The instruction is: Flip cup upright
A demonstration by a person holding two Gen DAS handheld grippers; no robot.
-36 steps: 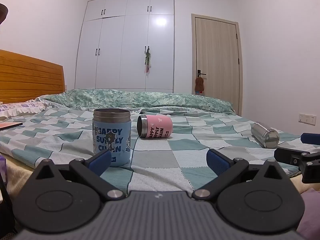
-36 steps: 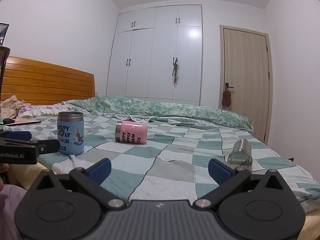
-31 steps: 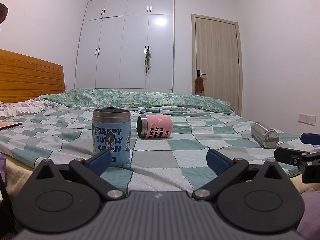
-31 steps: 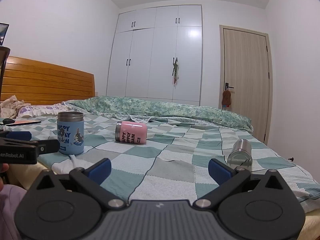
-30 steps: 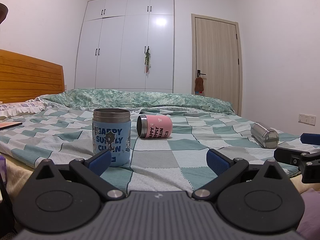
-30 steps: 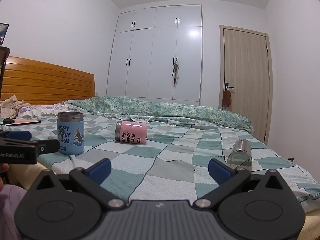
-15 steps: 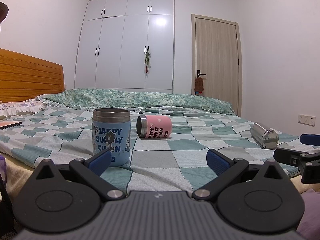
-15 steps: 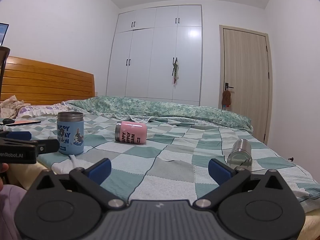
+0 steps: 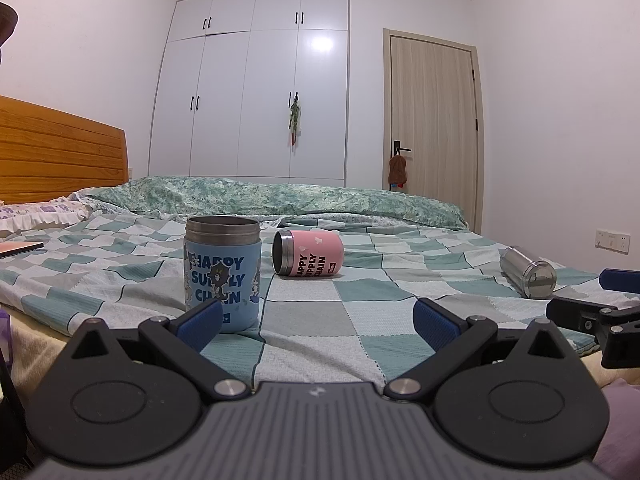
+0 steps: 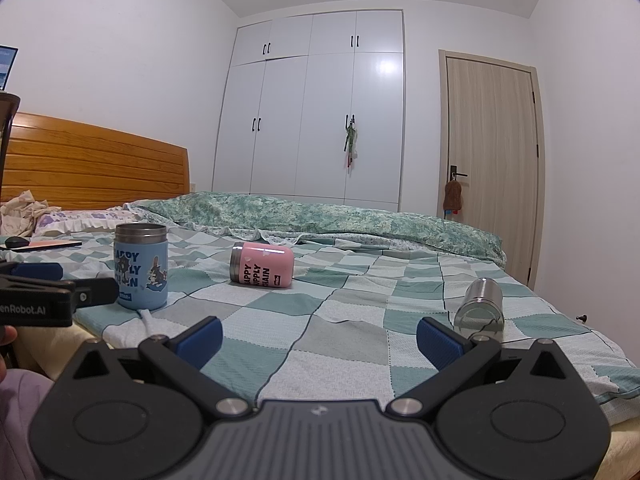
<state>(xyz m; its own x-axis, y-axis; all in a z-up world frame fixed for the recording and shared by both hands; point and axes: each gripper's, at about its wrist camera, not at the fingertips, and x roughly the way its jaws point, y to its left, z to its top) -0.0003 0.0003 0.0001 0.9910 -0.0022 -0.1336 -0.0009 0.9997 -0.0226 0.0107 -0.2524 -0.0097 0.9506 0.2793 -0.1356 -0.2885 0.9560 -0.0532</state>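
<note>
Spreading wide and gripping nothing, the blue-padded fingers (image 9: 199, 321) of the left gripper (image 9: 316, 322), hovering at the near edge of the bed (image 9: 320, 320) just beside the upright blue cup (image 9: 222, 276). Likewise gaping wide and empty, the right gripper (image 10: 318, 336), its right fingertip lying near the steel cup (image 10: 480, 309) resting on its side. Lying tipped over mid-bed, mouth facing left, the pink cup (image 9: 307, 253), well apart from both grippers, between the blue cup and the steel one.
</note>
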